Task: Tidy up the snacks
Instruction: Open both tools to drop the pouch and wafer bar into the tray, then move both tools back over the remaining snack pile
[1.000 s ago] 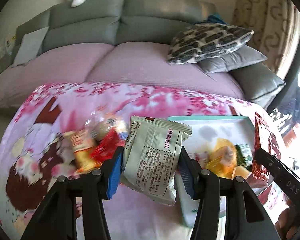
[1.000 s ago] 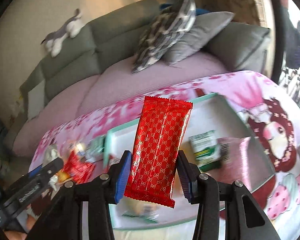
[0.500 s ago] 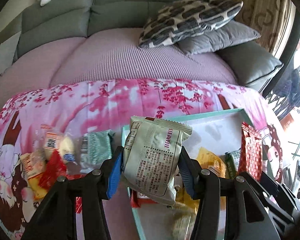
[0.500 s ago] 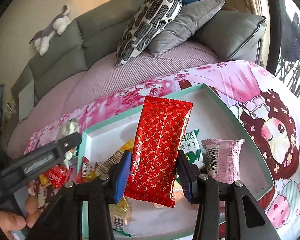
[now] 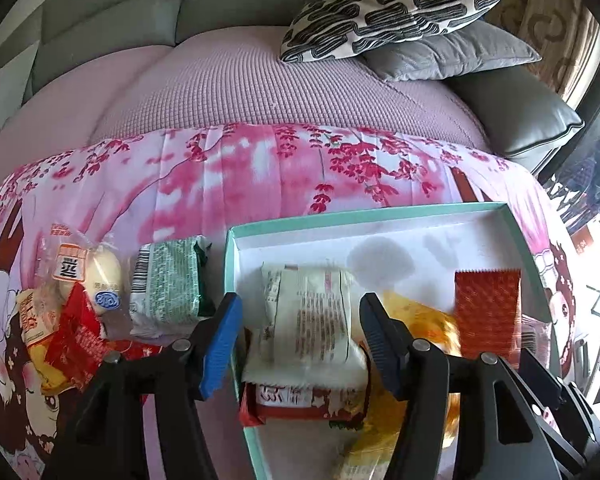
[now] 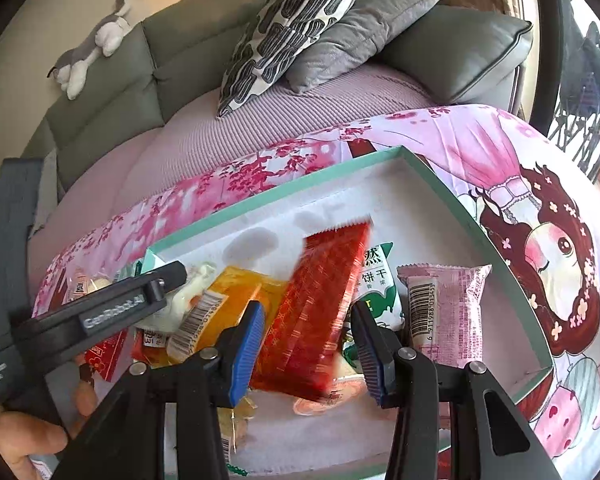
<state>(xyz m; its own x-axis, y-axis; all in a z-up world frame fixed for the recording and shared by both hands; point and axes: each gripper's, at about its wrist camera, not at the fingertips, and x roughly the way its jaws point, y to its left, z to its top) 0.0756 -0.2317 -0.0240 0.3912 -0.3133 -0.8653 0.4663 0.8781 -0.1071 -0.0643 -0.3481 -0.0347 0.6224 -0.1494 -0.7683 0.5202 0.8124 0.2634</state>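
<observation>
Here, the scene: a teal-rimmed box [image 5: 340,218] of snacks sits on a surface under a pink blossom-print cloth [image 5: 260,176], with a grey sofa [image 6: 112,80] at 12 o'clock.
Left hand-held gripper [image 5: 300,300]: jaws just opened and clear of the cream packet [image 5: 312,312], which lies in the box between them.
Right hand-held gripper [image 6: 307,308]: closed on a red patterned packet [image 6: 320,300], blurred, above the box.
Left view only: a green packet [image 5: 168,280] and a heap of red and yellow snacks [image 5: 68,320] on the cloth at 9 o'clock of the box.
Right view only: a pink packet [image 6: 444,312] at 3 o'clock of the red one, a plush toy [image 6: 92,48] on the sofa back, and a hand [image 6: 20,440] holding the left tool.
Writing: "GenRobot.AI" on the left tool's arm [image 6: 112,308]; "饼干" on a green-and-white packet [image 6: 376,276]; the cream packet's print is too small to read.
In the way: the red packet hides part of the green-and-white one.
Around: a black-and-white cushion [image 5: 392,4] lies on a grey one [image 5: 452,56].
</observation>
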